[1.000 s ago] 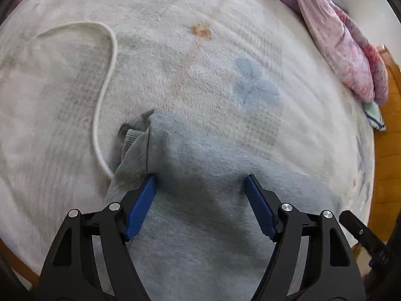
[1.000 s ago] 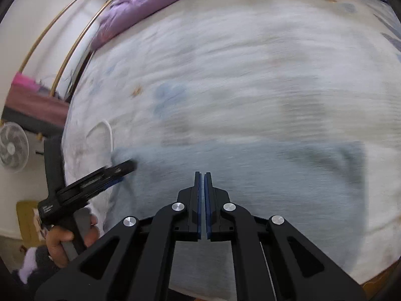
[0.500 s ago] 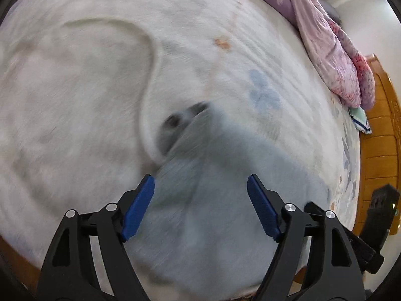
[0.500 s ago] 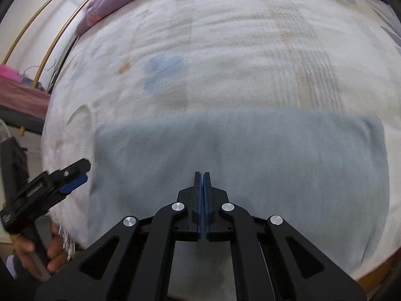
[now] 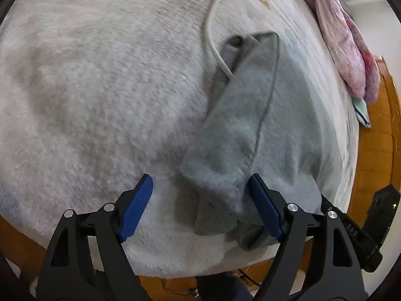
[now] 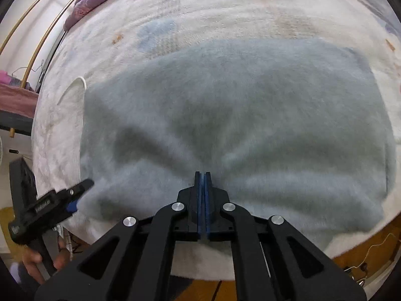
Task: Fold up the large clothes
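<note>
Bedroom scene: a big bed with a fuzzy off-white blanket takes up nearly everything, with an orange wooden bed frame showing along the near and right edges. A pink and purple quilt is bunched at the far side, well apart from the action, and a white cord snakes across the blanket and runs under the upper end of the garment's sleeve.

The grey sweatshirt lies spread flat on the near half of the bed, its lower hem close to the mattress edge. One sleeve is folded back along the body, cuff end pointing to the near edge.

Writing: there's small white lettering on the body of the left gripper in the right wrist view and some on the other tool in the left view, but too blurred for me to read.

The left gripper has its blue pads wide apart, with the sleeve cuff lying between them, not pinched. The right gripper has its pads pressed together right at the sweatshirt's lower part, with wrinkles fanning out from the tips; can't tell if cloth is caught.

Lots of bare blanket left of the sweatshirt and beyond it.
</note>
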Demonstrator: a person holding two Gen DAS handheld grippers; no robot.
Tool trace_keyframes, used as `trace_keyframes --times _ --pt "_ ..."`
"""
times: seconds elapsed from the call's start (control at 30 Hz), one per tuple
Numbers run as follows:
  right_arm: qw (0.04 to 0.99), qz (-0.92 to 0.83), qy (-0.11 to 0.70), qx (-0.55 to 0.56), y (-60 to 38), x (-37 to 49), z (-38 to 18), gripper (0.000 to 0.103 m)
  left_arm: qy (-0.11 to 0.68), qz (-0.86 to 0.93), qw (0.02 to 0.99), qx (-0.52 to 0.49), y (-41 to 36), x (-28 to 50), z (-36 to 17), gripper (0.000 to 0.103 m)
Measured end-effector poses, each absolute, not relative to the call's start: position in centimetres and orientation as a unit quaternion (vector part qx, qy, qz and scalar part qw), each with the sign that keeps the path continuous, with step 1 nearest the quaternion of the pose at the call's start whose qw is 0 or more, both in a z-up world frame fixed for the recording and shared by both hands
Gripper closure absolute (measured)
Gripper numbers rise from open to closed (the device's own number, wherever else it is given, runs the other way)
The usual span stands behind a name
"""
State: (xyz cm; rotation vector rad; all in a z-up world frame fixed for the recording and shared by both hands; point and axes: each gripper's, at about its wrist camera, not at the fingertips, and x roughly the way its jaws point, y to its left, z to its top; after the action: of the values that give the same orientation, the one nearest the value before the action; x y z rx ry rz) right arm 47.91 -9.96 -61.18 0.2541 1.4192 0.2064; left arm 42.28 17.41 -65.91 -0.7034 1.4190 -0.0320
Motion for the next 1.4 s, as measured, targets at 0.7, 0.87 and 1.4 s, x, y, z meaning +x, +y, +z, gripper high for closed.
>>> trace_keyframes --times 0.7,0.87,1.4 --pt "0.837 0.267 0.478 -0.013 -1.7 41.1 -55.1 0.027 0.599 -0.12 0.714 -0.342 17.5 42.3 -59.3 0.091" --pt "0.839 0.293 0.452 -0.075 1.3 40.9 -56.0 0.022 0.591 -0.143 0.716 -0.343 17.1 43.1 -57.5 0.092" --pt "0.808 0.254 0.523 0.095 -2.6 46.9 -58.9 0.085 0.532 -0.067 0.774 -0.336 16.9 43.6 -53.4 0.061"
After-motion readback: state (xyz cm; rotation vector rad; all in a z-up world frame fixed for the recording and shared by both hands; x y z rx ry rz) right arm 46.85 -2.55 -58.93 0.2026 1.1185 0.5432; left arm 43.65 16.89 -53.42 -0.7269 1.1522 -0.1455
